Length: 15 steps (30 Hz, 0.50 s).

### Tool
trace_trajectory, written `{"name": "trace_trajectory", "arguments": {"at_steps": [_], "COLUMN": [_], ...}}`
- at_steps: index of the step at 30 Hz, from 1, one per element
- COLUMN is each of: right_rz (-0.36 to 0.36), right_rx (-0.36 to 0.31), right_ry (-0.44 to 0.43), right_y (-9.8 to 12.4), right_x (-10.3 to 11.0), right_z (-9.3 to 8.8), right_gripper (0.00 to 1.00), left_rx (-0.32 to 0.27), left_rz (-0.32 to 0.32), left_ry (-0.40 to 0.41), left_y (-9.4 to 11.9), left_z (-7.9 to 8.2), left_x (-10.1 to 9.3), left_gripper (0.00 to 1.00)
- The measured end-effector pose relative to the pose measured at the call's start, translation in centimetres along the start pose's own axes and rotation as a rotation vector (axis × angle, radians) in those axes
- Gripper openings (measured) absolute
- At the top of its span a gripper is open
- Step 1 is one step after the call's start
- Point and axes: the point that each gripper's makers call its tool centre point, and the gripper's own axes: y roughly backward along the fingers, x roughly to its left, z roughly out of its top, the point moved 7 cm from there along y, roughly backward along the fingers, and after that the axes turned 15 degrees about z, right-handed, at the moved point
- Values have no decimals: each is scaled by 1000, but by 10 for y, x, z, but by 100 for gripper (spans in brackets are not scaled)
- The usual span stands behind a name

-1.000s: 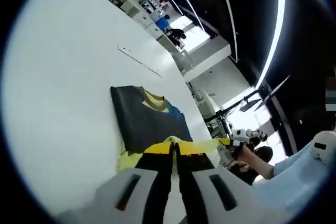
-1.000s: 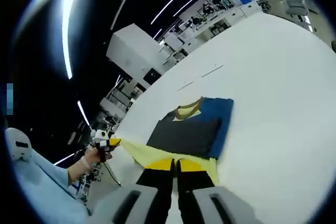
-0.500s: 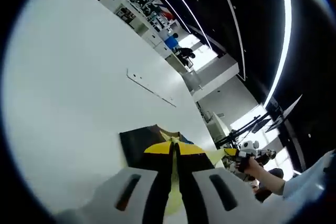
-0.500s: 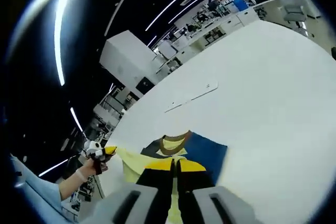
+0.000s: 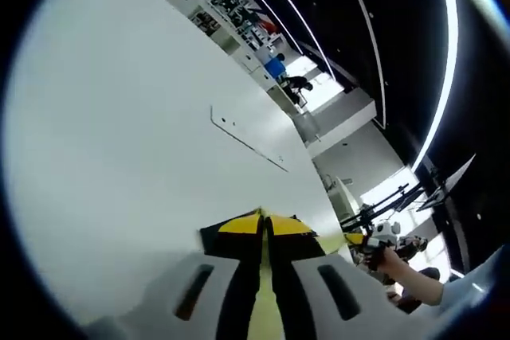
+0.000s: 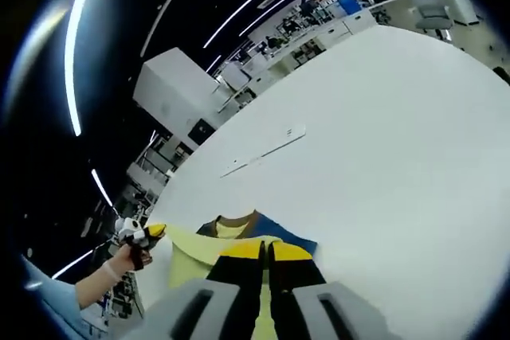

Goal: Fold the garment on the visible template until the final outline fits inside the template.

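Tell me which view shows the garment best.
The right gripper view: the garment shows its yellow panel, blue part and collar above the shut right gripper. The left gripper view gives a dark and yellow sliver of it behind the left gripper.

A: How does the left gripper stand?

B: Its two dark, yellow-tipped jaws rise from the bottom of the left gripper view, pressed together, yellow cloth pinched between them.

A: And the right gripper?

B: The same in its own view: jaws closed tight on yellow cloth. In the left gripper view it also sits at the right edge, gripped by the person's hand, a pale blue sleeve behind.

A: Does the left one show likewise?

B: Yes, at the left of the right gripper view, held in a hand, forearm bare.
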Motion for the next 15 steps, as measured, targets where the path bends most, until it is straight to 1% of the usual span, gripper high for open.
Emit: {"name": "trace_trajectory", "arguments": {"at_steps": [2, 6, 9, 13, 15], "right_rz": [-12, -30, -47, -65, -70], "right_rx": [8, 22, 40, 65, 70], "right_ry": [-12, -22, -16, -8, -4], "right_y": [-3, -7, -9, -13, -15], "right_x": [-6, -14, -20, -27, -29], "right_z": [-2, -4, -6, -11, -13], "right_gripper": [0, 0, 0, 0, 0], "left_rx": [12, 20, 43, 57, 62], "left_rz": [22, 34, 75, 97, 109], "left_ry": [9, 14, -22, -31, -40], "left_y": [-3, -5, -8, -13, -14], "left_z": [-2, -6, -12, -16, -18], "left_x": [6, 10, 16, 24, 24], "left_gripper": [0, 0, 0, 0, 0]}}
